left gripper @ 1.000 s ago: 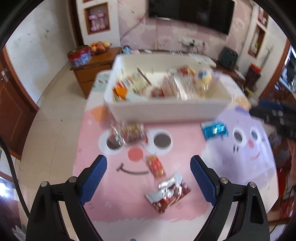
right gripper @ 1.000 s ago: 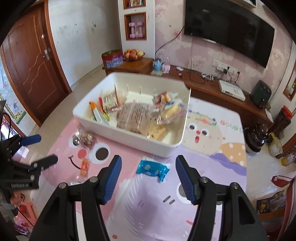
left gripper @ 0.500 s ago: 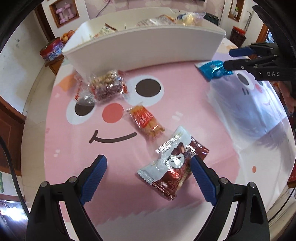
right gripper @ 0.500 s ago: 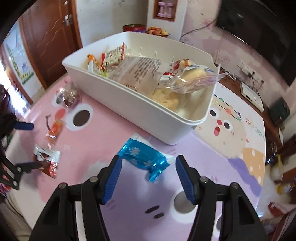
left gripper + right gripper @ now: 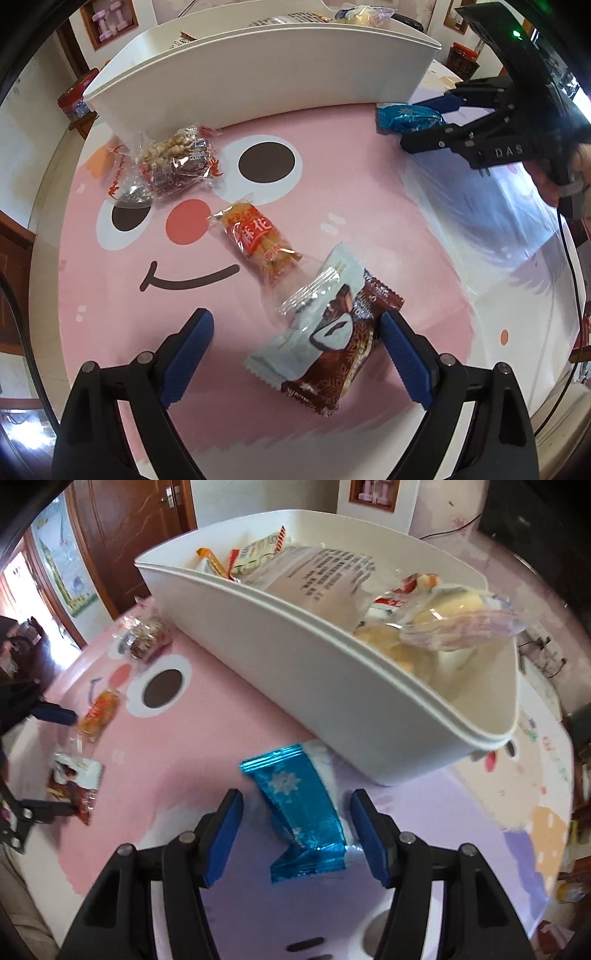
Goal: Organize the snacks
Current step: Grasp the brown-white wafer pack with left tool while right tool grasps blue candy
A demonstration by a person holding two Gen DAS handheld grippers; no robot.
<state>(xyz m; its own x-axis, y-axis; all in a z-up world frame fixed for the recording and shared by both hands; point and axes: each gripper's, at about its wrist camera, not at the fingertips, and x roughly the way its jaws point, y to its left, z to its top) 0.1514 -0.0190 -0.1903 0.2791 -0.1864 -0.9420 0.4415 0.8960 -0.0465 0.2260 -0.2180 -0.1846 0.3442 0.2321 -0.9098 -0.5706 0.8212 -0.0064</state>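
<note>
- The right gripper [image 5: 295, 829] points steeply down over the blue packet [image 5: 299, 808], which lies flat on the mat just in front of the white bin [image 5: 332, 686]. Its jaws are closing with the packet between them; the pads do not look pressed on the foil yet, so nothing is held.
- The left gripper [image 5: 295, 360] is spread wide and grasps nothing. The brown and white packet [image 5: 325, 343] lies between its fingers, closer to the right-hand finger, possibly brushing it; the other finger stands well clear.
- Just beyond that packet an orange packet [image 5: 258, 243] overlaps its corner, and a clear bag of nuts [image 5: 177, 162] lies farther off, close to the bin wall.
- The step in hand looks like a double pick-up: each gripper has settled over one loose snack on the pink table mat [image 5: 351, 206].
- Next, the right jaws need to pinch the foil firmly before lifting over the rim; the left needs centring so it does not drag the orange packet.
- Both tools tilt sharply downward, fingertips near the mat. In the left view the person's hand [image 5: 569, 177] shows behind the right tool.
- The bin already holds several packets and stands heaped at one end.
</note>
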